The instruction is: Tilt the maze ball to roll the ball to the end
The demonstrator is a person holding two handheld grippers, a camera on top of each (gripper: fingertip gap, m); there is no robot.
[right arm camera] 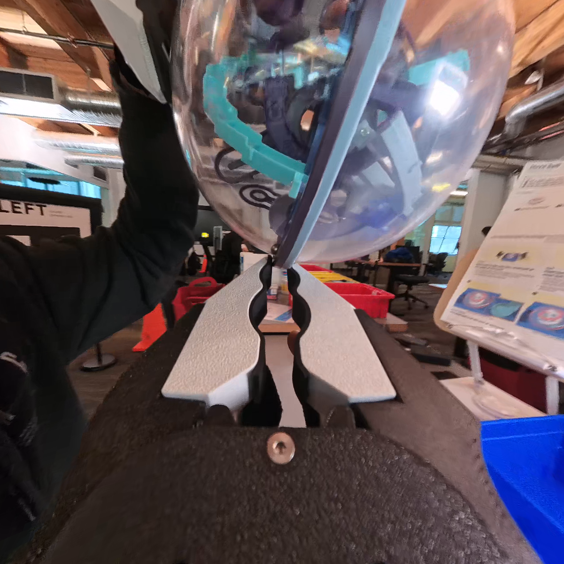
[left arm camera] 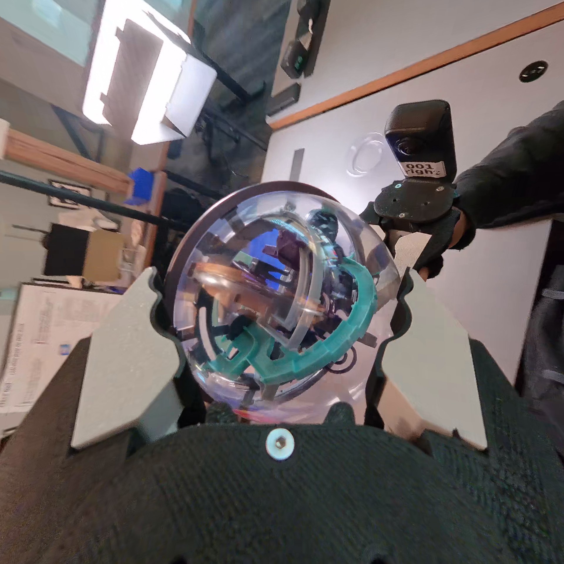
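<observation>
The maze ball (left arm camera: 274, 293) is a clear sphere with teal and grey tracks inside and a dark rim around its middle. My left gripper (left arm camera: 279, 273) is shut on it, with the fingers spread wide against both sides of the sphere. My right gripper (right arm camera: 279, 265) is shut on the ball's rim (right arm camera: 308, 213), pinching it at the fingertips from below. The right gripper also shows in the left wrist view (left arm camera: 401, 256) at the ball's right side. A left finger (right arm camera: 131, 45) shows top left in the right wrist view. I cannot pick out the small ball for certain.
A white table (left arm camera: 457, 91) with a clear ring stand (left arm camera: 366, 158) lies behind the ball. A blue bin (right arm camera: 525, 473) is at the lower right, a printed sheet on a stand (right arm camera: 503, 274) is to the right, and red bins (right arm camera: 357, 293) are ahead. A dark sleeve (right arm camera: 122, 244) is on the left.
</observation>
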